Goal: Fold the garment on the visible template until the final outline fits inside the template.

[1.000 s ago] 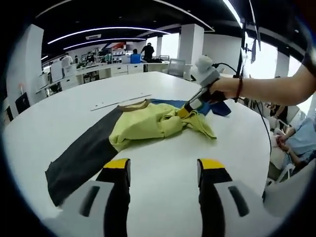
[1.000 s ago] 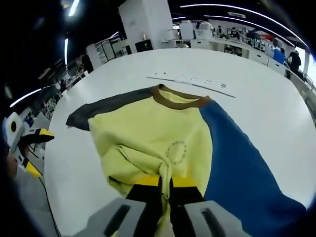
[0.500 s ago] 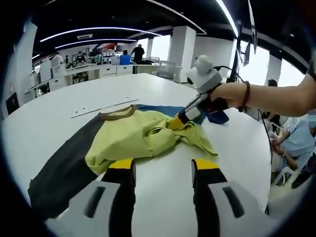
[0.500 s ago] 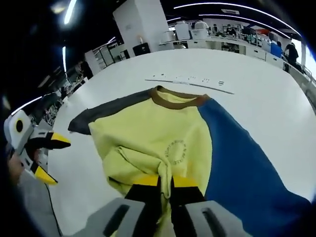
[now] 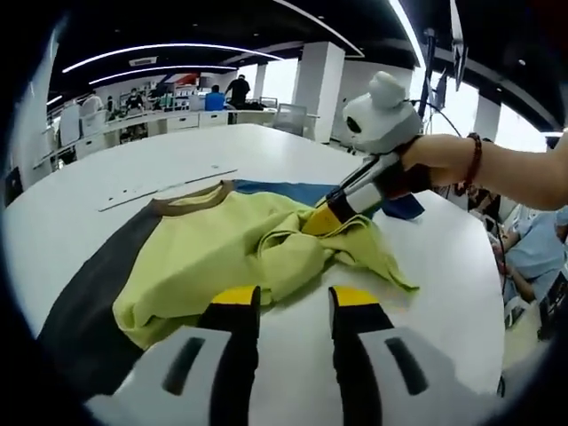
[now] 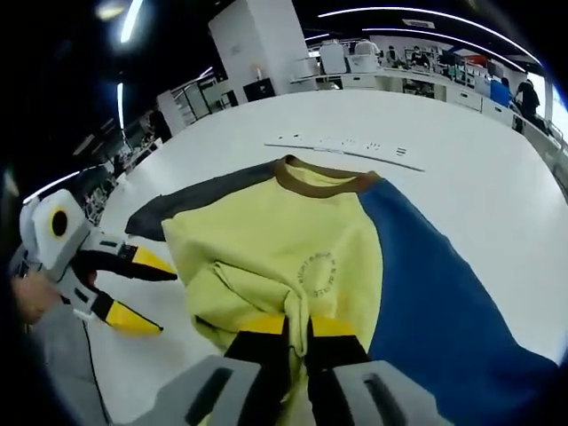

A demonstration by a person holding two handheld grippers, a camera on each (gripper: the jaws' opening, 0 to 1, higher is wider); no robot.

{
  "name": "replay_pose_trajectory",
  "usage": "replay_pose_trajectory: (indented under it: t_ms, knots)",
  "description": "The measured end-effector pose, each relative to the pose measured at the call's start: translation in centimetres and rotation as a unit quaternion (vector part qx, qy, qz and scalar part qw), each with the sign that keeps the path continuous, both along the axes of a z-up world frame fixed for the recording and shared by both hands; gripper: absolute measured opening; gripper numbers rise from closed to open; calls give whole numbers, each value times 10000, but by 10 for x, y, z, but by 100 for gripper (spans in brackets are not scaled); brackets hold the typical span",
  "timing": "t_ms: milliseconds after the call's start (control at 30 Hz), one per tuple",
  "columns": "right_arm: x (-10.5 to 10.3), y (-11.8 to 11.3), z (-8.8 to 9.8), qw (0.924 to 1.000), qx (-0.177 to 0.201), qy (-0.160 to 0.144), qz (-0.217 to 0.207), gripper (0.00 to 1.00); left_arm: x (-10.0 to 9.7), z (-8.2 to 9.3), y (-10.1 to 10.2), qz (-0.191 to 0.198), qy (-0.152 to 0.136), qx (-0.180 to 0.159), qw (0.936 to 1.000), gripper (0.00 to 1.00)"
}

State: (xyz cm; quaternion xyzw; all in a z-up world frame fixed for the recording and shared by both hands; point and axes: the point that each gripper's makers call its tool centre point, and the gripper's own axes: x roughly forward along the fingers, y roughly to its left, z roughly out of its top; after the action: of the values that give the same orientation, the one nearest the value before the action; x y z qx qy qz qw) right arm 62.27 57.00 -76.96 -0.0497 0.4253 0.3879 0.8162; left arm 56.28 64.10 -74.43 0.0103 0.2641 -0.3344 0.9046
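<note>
A yellow shirt with a brown collar, a dark grey sleeve and a blue sleeve lies bunched on the white table. My right gripper is shut on a pinched fold of yellow cloth at the shirt's near edge. In the left gripper view it comes in from the right, with the right gripper held by a hand and lifting the shirt slightly. My left gripper is open, just short of the yellow hem, and the left gripper also appears beside the shirt's left edge.
A thin marked strip lies on the table beyond the collar. Behind the table are white pillars, desks and several people. Someone sits off the table's right edge.
My left gripper has moved in toward the shirt's yellow hem and its jaws have narrowed a little. The right gripper keeps its hold in the same place.
</note>
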Motion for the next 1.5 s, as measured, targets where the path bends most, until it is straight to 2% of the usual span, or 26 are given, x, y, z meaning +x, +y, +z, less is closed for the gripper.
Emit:
replay_pose_trajectory:
  t_ms: [167, 233, 367, 467, 500, 633, 800, 1000, 1067, 1167, 1233, 1300, 1400, 1500]
  knots:
    - [0, 0, 0, 10000, 29, 29, 21, 3, 6, -4, -2, 9, 68, -135, 9999, 23]
    - [0, 0, 0, 10000, 37, 37, 19, 3, 9, -2, -5, 45, 147, -385, 9991, 20]
    - [0, 1, 0, 10000, 32, 45, 3, 3, 12, -9, -2, 85, 265, -379, 9989, 16]
    - [0, 1, -1, 10000, 25, 53, -7, 3, 14, -9, 1, 211, 387, -517, 9977, 13]
    - [0, 1, -1, 10000, 21, 49, -7, 3, 15, -9, 3, 297, 450, -527, 9972, 12]
    - [0, 1, -1, 10000, -3, 29, -19, 4, 14, -10, 5, 320, 343, -339, 9983, 16]
    - [0, 1, -1, 10000, 13, 53, -76, 4, 12, -14, 4, 338, 481, -414, 9974, 14]
    - [0, 0, -1, 9998, 67, 86, -194, 4, 12, -11, 3, 348, 468, -378, 9976, 10]
    - [0, 0, -1, 9996, 66, 101, -246, 4, 13, -7, 2, 441, 495, -550, 9963, 9]
    - [0, 0, 0, 9996, 19, 91, -281, 5, 12, -7, 2, 466, 515, -547, 9961, 7]
    - [-1, 0, 2, 9996, -34, 39, -273, 8, 12, -5, 3, 486, 500, -557, 9960, 5]
    - [1, -1, 6, 9995, -16, -37, -327, 18, 13, 3, 4, 520, 330, -541, 9966, 0]
    - [3, -7, 10, 9987, -22, -3, -512, 33, 14, 6, 3, 477, 310, -540, 9969, 0]
    - [-1, -10, 15, 9985, 25, 36, -551, 35, 14, 6, 3, 473, 315, -514, 9971, 0]
